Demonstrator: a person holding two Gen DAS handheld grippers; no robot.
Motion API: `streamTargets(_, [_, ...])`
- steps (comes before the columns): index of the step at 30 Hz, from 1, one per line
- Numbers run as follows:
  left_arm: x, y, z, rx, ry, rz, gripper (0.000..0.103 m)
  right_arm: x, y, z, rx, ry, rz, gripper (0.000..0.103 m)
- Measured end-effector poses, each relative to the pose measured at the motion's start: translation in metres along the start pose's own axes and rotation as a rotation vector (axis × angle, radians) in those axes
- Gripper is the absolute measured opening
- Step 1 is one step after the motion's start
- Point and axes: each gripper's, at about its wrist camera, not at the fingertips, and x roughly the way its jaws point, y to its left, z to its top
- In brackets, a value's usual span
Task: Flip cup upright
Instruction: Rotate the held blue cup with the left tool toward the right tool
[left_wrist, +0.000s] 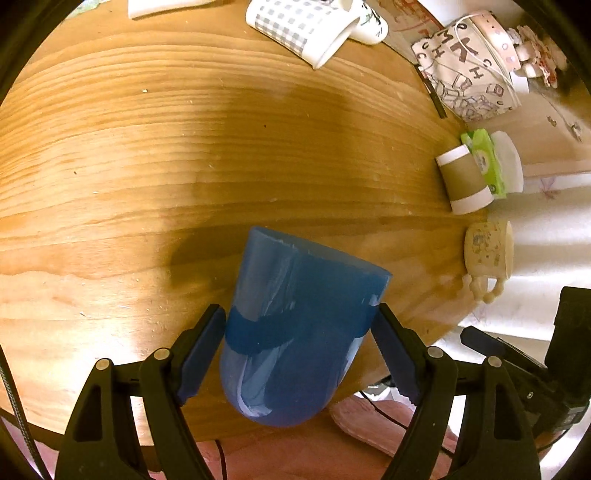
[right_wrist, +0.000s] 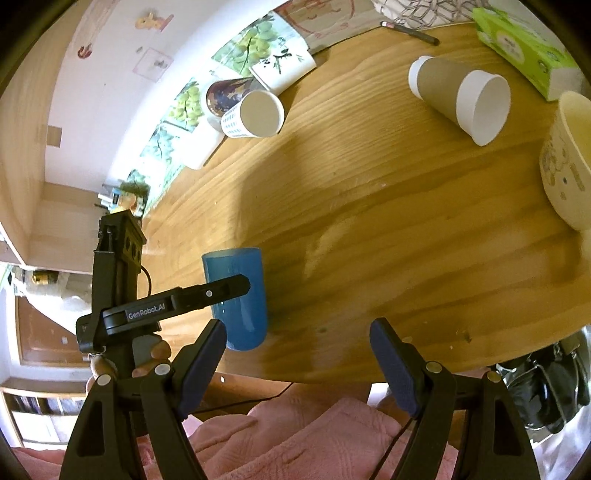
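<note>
Blue cup (left_wrist: 291, 332) sits clamped between the two fingers of the left gripper (left_wrist: 300, 325), whose pads press its sides near the rounded closed end; that end points back toward the camera while the rim faces away and down toward the wooden table (left_wrist: 147, 166). From the right wrist view the cup (right_wrist: 240, 314) hangs near the table's front edge, rim toward the far side. The right gripper (right_wrist: 297, 345) holds nothing, its fingers spread wide over bare wood. Farther off, a brown-sleeved paper cup (right_wrist: 461, 99) and a checked cup (right_wrist: 255, 114) lie on their sides, near a green tissue box (right_wrist: 524, 44).
</note>
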Motion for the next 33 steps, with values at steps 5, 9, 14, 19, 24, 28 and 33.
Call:
streamTargets(5, [0.001, -0.001, -0.003, -0.015, -0.046, 0.018, 0.083, 0.002, 0.001, 0.005, -0.031, 0.024, 0.005, 0.081])
streamTargets(9, [0.001, 0.000, -0.006, -0.019, -0.066, 0.026, 0.083, 0.005, 0.002, 0.009, -0.050, 0.044, 0.013, 0.081])
streamTargets(14, [0.002, 0.001, -0.007, -0.029, -0.072, 0.020, 0.083, 0.010, 0.002, 0.014, -0.062, 0.073, 0.026, 0.081])
streamTargets(19, [-0.001, 0.001, -0.010, -0.019, -0.074, 0.002, 0.084, 0.014, 0.000, 0.016, -0.051, 0.095, 0.043, 0.081])
streamTargets(24, [0.000, 0.000, -0.011, -0.016, -0.068, 0.010, 0.085, 0.021, -0.002, 0.017, -0.031, 0.120, 0.062, 0.081])
streamTargets(28, [0.000, -0.001, -0.012, -0.011, -0.062, 0.004, 0.085, 0.024, -0.003, 0.016, -0.017, 0.136, 0.074, 0.081])
streamTargets(33, [-0.004, -0.003, -0.016, 0.007, -0.086, 0.010, 0.085, 0.029, -0.005, 0.017, 0.003, 0.148, 0.087, 0.081])
